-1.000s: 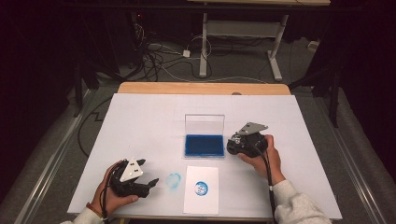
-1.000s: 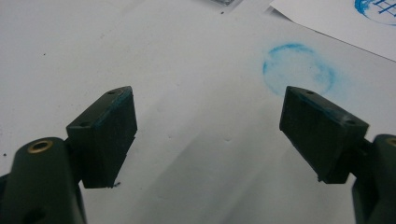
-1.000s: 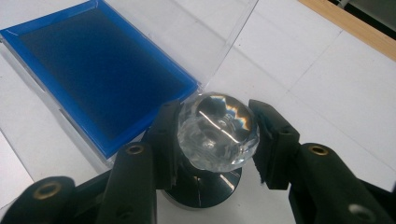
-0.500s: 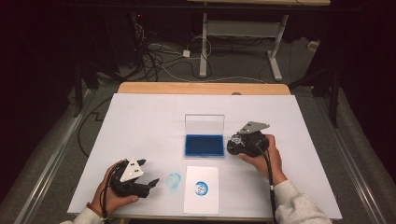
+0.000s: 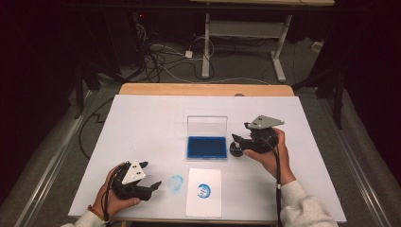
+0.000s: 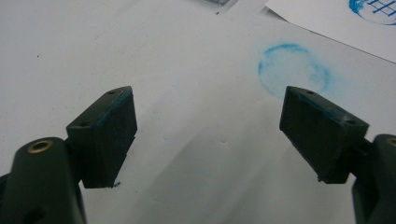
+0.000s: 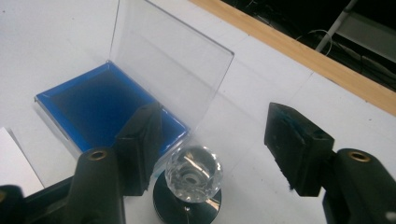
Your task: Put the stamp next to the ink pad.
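Note:
A stamp (image 7: 194, 175) with a clear faceted knob and a round black base stands upright on the white table, just right of the blue ink pad (image 5: 206, 147). The pad's clear lid (image 7: 168, 60) stands open. My right gripper (image 7: 215, 126) is open, with the stamp low between its jaws and apart from both pads. From above, the right gripper (image 5: 239, 142) and the stamp (image 5: 235, 151) sit beside the pad's right edge. A white card (image 5: 204, 191) bears a round blue print. My left gripper (image 5: 150, 185) is open and empty, facing a blue ring smudge (image 6: 293, 70) on the table.
The white sheet (image 5: 156, 127) covers most of the table, and a wooden edge (image 5: 205, 90) shows at the far side. Cables and desk legs lie on the dark floor beyond. A corner of the card (image 6: 345, 23) lies past the smudge.
The right hand and its gripper have shifted slightly to the right and away from me. The left gripper has stayed where it was.

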`<action>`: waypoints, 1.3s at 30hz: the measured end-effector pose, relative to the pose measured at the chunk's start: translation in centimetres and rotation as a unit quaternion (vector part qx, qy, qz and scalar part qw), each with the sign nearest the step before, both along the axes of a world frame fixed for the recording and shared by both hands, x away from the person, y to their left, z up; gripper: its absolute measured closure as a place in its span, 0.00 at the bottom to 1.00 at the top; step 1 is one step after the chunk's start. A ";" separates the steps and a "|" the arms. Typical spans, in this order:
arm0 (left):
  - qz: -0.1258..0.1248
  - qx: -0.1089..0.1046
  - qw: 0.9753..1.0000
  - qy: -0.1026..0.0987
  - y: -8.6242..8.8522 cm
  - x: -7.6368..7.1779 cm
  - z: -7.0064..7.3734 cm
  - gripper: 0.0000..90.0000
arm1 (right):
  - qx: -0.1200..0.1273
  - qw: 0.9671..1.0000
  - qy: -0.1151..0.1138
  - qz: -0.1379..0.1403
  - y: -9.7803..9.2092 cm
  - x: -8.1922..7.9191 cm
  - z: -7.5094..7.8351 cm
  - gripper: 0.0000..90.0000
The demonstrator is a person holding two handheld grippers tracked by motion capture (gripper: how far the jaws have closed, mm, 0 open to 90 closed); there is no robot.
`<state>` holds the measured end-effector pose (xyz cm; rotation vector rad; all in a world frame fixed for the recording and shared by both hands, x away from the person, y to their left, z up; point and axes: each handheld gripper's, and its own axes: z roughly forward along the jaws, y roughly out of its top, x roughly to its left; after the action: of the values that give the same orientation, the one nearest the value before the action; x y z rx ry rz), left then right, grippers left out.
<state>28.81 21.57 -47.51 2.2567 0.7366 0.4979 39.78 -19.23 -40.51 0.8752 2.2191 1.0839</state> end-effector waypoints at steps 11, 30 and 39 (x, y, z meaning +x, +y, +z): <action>0.001 0.002 1.000 0.001 0.0 0.0 0.0 0.21 | 0.008 0.998 -0.034 -0.045 0.7 -0.1 0.9 0.22; 0.001 0.003 1.000 -0.002 0.1 0.0 0.1 0.21 | 0.004 0.997 -0.067 -0.033 1.1 -2.1 1.8 0.22; 0.003 0.003 1.000 -0.002 0.1 0.0 0.1 0.21 | -0.005 0.996 -0.087 -0.025 0.7 -3.6 2.7 0.22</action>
<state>28.80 21.64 -47.44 2.2600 0.7400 0.5074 36.15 -18.49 -37.80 0.7969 2.0469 1.0827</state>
